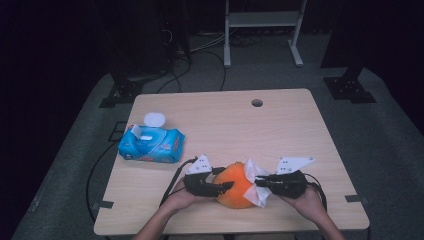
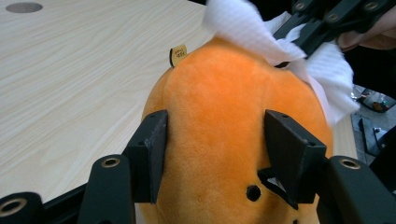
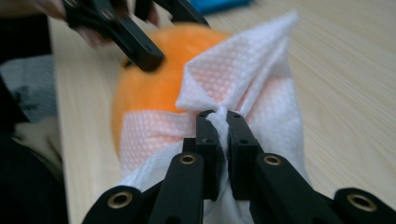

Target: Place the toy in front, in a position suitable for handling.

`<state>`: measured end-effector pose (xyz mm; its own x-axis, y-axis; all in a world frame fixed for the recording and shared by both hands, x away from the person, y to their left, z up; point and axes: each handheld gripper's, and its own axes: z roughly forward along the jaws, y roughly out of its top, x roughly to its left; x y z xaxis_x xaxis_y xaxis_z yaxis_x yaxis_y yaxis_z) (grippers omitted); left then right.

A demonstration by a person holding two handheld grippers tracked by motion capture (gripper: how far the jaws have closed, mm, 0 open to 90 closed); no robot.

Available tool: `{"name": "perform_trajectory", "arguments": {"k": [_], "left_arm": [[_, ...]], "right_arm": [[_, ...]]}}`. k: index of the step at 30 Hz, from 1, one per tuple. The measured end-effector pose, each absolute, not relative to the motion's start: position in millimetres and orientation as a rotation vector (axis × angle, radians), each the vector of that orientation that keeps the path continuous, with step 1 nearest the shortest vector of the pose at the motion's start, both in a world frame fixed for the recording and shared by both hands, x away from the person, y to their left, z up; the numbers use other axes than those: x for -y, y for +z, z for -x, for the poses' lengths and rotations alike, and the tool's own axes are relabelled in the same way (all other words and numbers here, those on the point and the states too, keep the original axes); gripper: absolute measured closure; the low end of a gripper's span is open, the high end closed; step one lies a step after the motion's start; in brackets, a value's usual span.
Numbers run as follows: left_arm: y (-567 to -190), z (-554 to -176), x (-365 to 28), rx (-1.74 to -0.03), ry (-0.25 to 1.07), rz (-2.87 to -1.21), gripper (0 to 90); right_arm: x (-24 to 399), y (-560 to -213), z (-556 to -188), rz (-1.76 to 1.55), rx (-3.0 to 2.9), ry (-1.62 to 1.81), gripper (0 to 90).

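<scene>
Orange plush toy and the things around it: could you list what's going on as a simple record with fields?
Toy: orange plush toy, on the table
Left gripper: jaws on either side of the toy, pressing its sides
Right gripper: shut on a white wipe
Wipe: lies against the toy
Also there: blue wipes pack, lid open, far left of the table

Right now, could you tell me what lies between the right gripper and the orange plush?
A white wipe: the right gripper pinches it shut, and it drapes against the orange plush, clearest in the right gripper view.
</scene>
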<state>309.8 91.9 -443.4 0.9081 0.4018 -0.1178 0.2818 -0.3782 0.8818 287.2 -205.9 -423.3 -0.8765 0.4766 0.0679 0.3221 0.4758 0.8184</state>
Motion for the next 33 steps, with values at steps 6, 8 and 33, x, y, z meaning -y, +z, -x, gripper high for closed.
{"name": "perform_trajectory", "arguments": {"k": [6, 8, 33], "left_arm": [[-443.8, -309.2, -90.5, -0.500, 0.137, -1.982, 41.5], [-443.9, -308.8, -90.2, -0.498, 0.140, -1.982, 41.5], [-440.6, -296.2, -75.8, -0.440, 0.166, -1.980, 42.0]], "right_arm": [[215.7, -425.6, -290.4, -0.755, -2.529, 1.371, 84.7], [209.6, -418.8, -289.9, -0.719, -2.499, 1.441, 84.6], [187.5, -407.4, -283.3, -0.604, -2.461, 1.479, 84.5]]}}
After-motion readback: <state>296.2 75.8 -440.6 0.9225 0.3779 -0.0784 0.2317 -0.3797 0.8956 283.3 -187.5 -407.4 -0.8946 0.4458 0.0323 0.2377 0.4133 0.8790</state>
